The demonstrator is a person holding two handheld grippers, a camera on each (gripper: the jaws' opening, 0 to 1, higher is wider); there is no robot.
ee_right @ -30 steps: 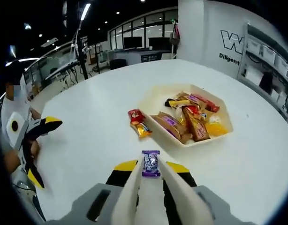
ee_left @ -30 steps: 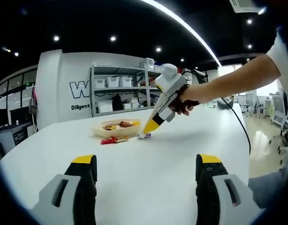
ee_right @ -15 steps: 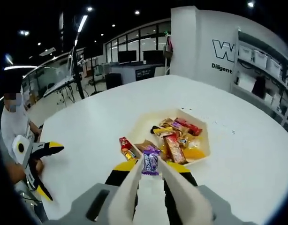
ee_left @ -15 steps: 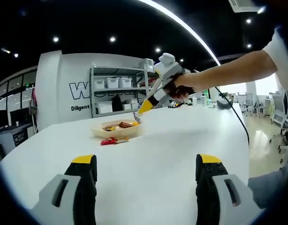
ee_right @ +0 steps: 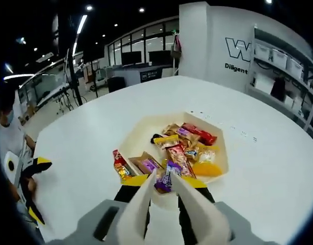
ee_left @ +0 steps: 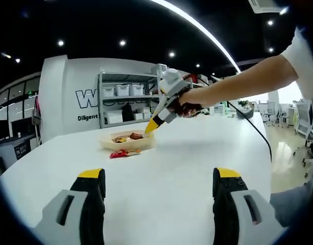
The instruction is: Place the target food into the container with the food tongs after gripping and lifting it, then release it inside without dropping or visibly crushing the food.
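My right gripper point(ee_right: 164, 179) carries white tongs whose tips are shut on a purple-wrapped candy point(ee_right: 171, 171), held just above the near edge of the cream tray point(ee_right: 144, 133). The tray holds several wrapped snacks. From the left gripper view, the right gripper point(ee_left: 152, 124) hangs tip-down over the same tray point(ee_left: 108, 143), with a person's hand on it. My left gripper point(ee_left: 159, 174) is open with nothing between its jaws, low over the white table and well short of the tray.
A red and yellow snack pack point(ee_right: 119, 166) lies on the table beside the tray's left side, also visible as a red pack point(ee_left: 123, 152). The left gripper point(ee_right: 31, 172) sits at the table's edge by a person. Shelving point(ee_left: 128, 99) stands behind the table.
The right gripper lifted the purple candy off the table and carried it forward until it hangs over the tray's near edge. The left gripper stayed still.
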